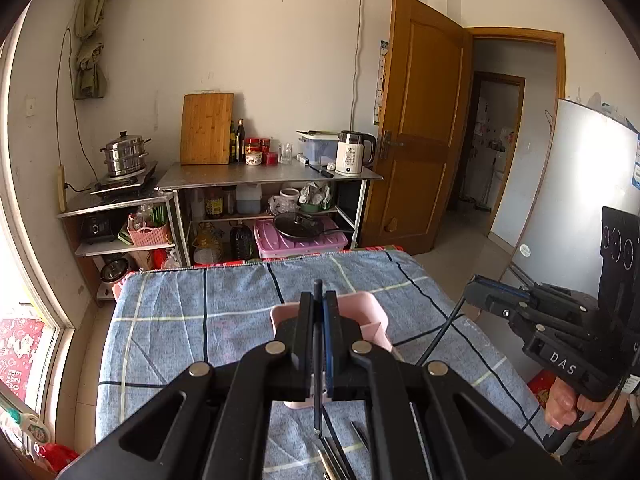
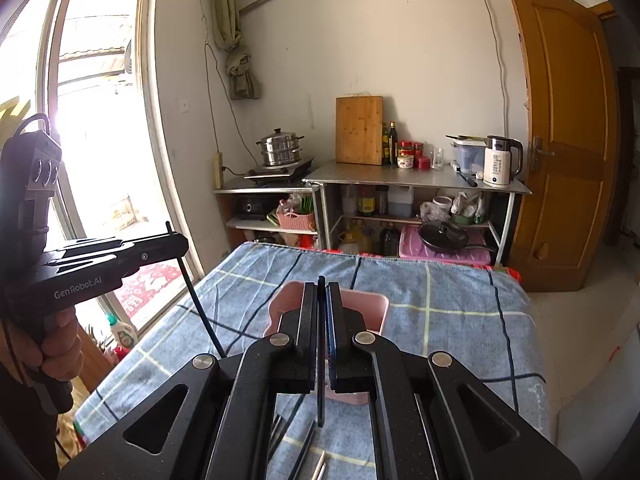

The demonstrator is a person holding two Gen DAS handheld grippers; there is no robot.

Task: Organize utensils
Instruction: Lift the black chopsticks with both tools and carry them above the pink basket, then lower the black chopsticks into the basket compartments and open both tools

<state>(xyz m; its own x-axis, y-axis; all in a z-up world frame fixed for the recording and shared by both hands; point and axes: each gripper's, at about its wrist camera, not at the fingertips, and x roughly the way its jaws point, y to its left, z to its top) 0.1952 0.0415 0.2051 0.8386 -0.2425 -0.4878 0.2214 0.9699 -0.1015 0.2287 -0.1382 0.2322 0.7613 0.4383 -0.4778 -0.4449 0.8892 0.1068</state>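
A pink utensil holder (image 1: 370, 316) (image 2: 366, 308) lies on the blue checked tablecloth, just past both grippers. My left gripper (image 1: 319, 300) is shut on a dark chopstick (image 1: 317, 360) that stands upright between its pads, above the cloth. It also shows in the right wrist view (image 2: 200, 304), hanging from the left gripper (image 2: 172, 242). My right gripper (image 2: 321, 292) is shut on another dark chopstick (image 2: 321, 396). It also shows in the left wrist view (image 1: 440, 334), slanting down from the right gripper (image 1: 474, 286). More dark and metal utensils (image 1: 334, 454) (image 2: 308, 454) lie on the cloth under the grippers.
The table (image 1: 192, 320) is covered with a blue checked cloth. Behind it stand metal shelves (image 1: 264, 176) with a kettle, bottles, jars, a cutting board and a pan. A window is at the left, a wooden door (image 1: 420, 128) and a fridge (image 1: 568, 184) at the right.
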